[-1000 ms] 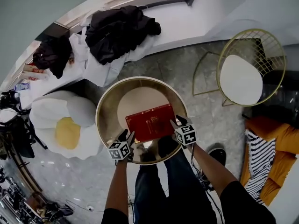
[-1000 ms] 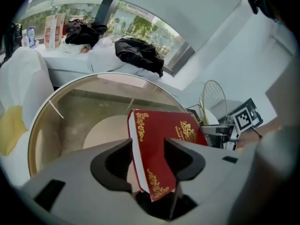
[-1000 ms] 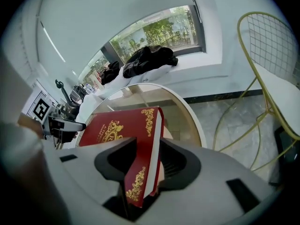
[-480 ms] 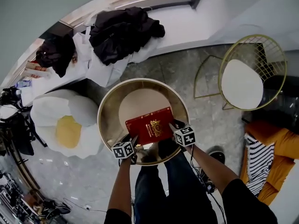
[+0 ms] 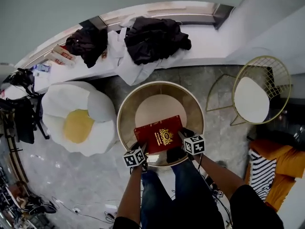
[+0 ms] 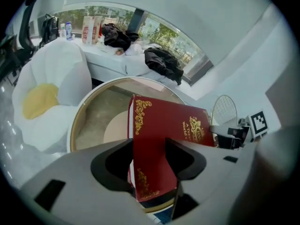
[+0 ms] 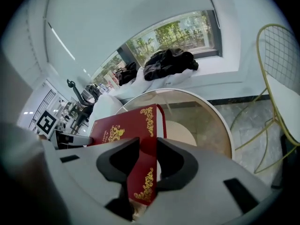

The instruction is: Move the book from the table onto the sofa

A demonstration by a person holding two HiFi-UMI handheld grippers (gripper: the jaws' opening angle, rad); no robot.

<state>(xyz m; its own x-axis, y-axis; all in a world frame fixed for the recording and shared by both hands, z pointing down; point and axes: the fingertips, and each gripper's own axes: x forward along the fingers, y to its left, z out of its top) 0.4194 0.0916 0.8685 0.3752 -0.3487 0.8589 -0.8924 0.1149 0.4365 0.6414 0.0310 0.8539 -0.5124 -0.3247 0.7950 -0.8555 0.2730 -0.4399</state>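
Book (image 5: 159, 135) is held over the round table (image 5: 125, 123), cover up, long axis near 9-to-3 o'clock. The gripper views settle the grip: left gripper (image 5: 138, 148) is clamped on its 8 o'clock corner, jaws just eased wider. Right gripper (image 5: 183, 133), jaws just closed in, pinches the 3 o'clock edge. Only the head view catches the orange seat (image 5: 281, 173) at 4 o'clock.
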